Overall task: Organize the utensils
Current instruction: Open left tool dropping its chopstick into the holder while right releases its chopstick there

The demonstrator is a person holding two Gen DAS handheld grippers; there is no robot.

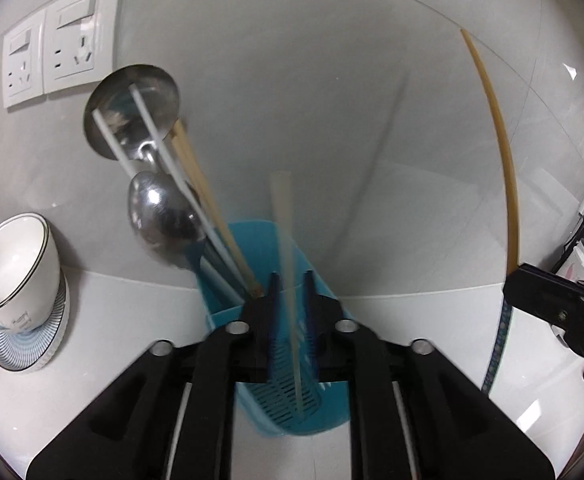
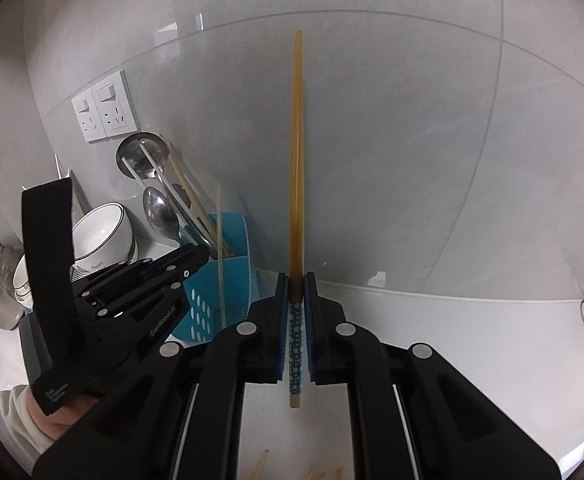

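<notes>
Two chopsticks are in play, one to each gripper. The left gripper (image 1: 290, 294) stands over the blue holder (image 1: 227, 316) near the back edge of the counter (image 1: 139, 320), its jaws apart around a pale chopstick (image 1: 285, 216) that blurs as if dropping, tip already at the slotted floor. The right gripper (image 2: 296, 292) is clamped on a tan chopstick (image 2: 296, 152), held upright above the counter just right of the holder, gripped low at its blue-dotted end. Such sticks look light, stiff and smooth, so I'd judge they pivot or slip if pinched at one end; a hold nearer the middle would steady it. The holder seems light plastic and could tip, with a ladle (image 1: 131, 112), a spoon (image 1: 159, 216) and more sticks leaning at its left side.
</notes>
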